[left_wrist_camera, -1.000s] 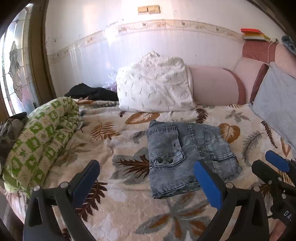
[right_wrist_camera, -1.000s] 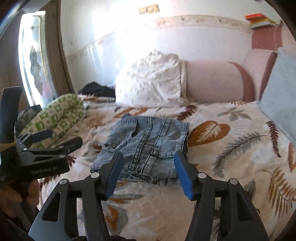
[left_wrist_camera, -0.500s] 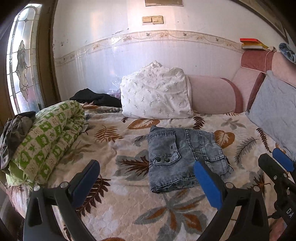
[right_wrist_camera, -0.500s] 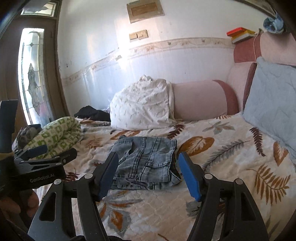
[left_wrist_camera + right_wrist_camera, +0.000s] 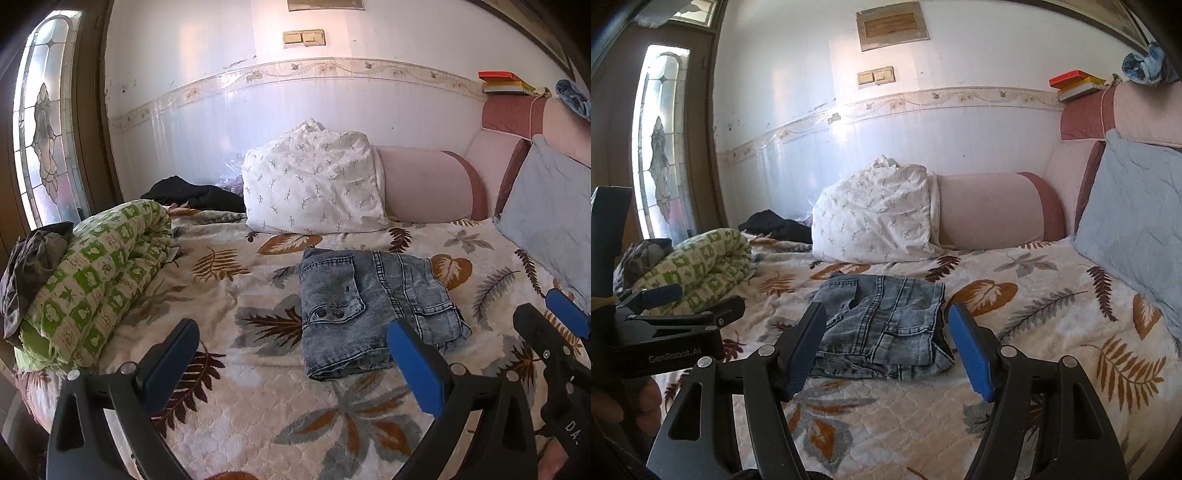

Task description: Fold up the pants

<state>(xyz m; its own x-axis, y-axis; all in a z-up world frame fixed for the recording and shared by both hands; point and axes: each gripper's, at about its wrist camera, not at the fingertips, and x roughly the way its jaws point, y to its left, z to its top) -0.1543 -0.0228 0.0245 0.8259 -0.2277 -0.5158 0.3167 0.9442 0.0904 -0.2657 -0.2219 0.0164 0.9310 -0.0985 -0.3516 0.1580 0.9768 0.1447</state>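
Left gripper wide apart (empty), grey denim pants folded compactly on bedspread

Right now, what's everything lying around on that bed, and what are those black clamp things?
jeans: one, grey-blue, folded, mid-bed
bedspread: one, cream with leaf print, covering the bed
quilt: one, green and white, rolled, left edge
white pillow: one, sprigged, against the wall
pink bolster: one, right of the white pillow
grey cushion: one, far right
black garment: one, back left
books: small stack, red on top, on the headboard
left gripper: black, blue pads, open, empty
right gripper: same, open, empty
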